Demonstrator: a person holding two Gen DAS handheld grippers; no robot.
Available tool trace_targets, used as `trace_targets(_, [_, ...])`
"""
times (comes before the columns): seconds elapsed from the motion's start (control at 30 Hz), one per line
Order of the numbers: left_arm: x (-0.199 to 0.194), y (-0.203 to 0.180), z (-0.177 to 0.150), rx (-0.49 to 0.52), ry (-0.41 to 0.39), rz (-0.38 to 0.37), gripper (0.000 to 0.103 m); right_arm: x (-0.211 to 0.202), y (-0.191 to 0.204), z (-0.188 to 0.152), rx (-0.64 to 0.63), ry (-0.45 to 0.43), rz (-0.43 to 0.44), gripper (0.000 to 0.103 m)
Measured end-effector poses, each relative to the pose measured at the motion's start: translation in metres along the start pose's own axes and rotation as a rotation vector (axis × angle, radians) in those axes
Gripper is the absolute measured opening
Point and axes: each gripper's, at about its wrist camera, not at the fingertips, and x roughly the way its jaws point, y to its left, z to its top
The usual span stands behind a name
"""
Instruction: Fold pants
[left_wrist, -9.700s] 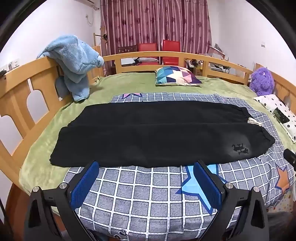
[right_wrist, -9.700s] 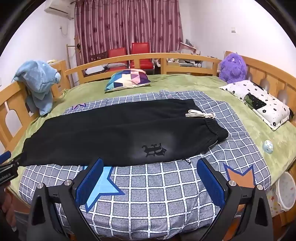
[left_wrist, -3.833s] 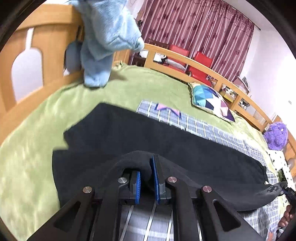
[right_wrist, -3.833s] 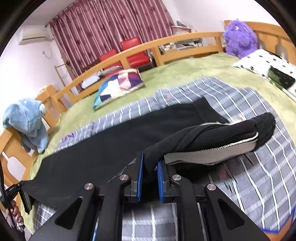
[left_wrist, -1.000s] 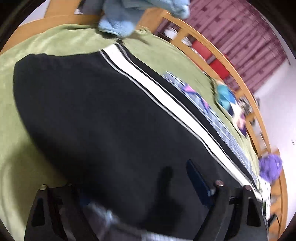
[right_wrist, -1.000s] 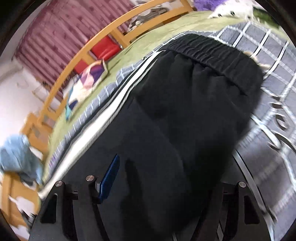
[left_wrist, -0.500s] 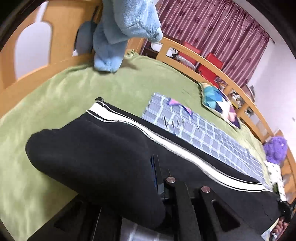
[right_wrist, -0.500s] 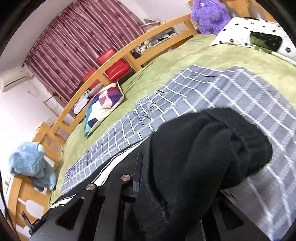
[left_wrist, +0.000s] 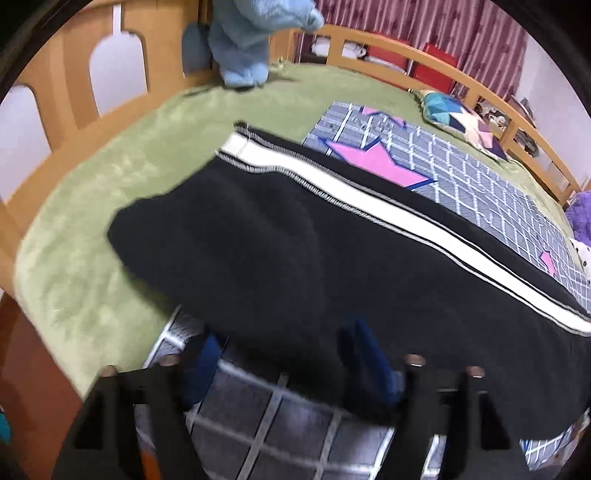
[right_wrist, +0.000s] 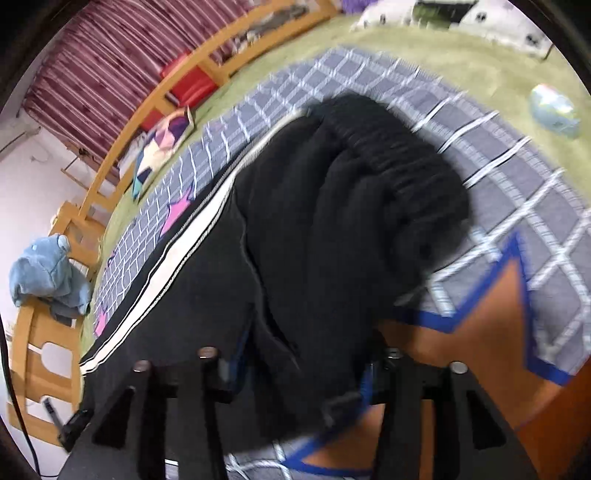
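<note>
The black pants (left_wrist: 295, 258) with a white side stripe (left_wrist: 369, 206) lie folded lengthwise on the bed. In the left wrist view the cuff end is in front of my left gripper (left_wrist: 288, 354), whose blue pads stand apart at the near fabric edge. In the right wrist view the pants (right_wrist: 314, 258) show their elastic waistband (right_wrist: 391, 162), bunched in front of my right gripper (right_wrist: 299, 373). Its jaws stand apart with the fabric edge draped between them. Both views are blurred.
A grey checked blanket (left_wrist: 461, 173) with star prints lies over a green bedspread (left_wrist: 110, 206). A wooden bed rail (left_wrist: 122, 74) holds a blue plush (left_wrist: 251, 37). A colourful pillow (left_wrist: 458, 118) lies at the back. A small pale round object (right_wrist: 554, 109) lies at the right.
Both grippers were shut on the pants half a second ago and have now opened. The folded pants have dropped onto the bed, and both cameras have tilted down.
</note>
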Motion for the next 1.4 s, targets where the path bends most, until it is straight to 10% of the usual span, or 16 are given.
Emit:
trace_targets(0.1, [-0.011,-0.004,-0.006,0.019,-0.002,0.028,0.072,0.001,-0.012,0.018,0.071,-0.062,-0.028,0.079])
trace_targets(0.2, [-0.018,-0.009,-0.008,-0.002,0.019,0.026,0.072,0.034,-0.026,0.037,0.203,-0.008,0.025,0.081])
trace_targets(0.4, [-0.044,-0.018,-0.003,-0.021,-0.042,0.045,0.072,0.012,-0.011,0.076,0.079,-0.163,0.029,0.038])
trace_targets(0.5, [-0.055,-0.016,0.001,-0.019,-0.067,0.059,0.072,-0.003,0.003,0.082,-0.007,-0.213,0.030,0.040])
trace_targets(0.7, [-0.055,-0.007,0.003,-0.030,-0.064,0.062,0.073,0.032,-0.020,0.071,-0.100,0.039,-0.182,0.057])
trace_targets(0.83, [-0.048,0.004,0.005,-0.044,-0.046,0.042,0.075,-0.015,-0.037,0.044,-0.147,-0.008,-0.253,0.060])
trace_targets(1.13, [-0.028,0.005,0.039,0.012,-0.052,0.024,0.075,-0.041,0.074,0.035,-0.350,-0.133,-0.187,0.061])
trace_targets(1.4, [-0.005,-0.011,0.058,0.101,-0.015,-0.021,0.075,0.072,0.216,0.009,-0.501,-0.011,0.006,0.060])
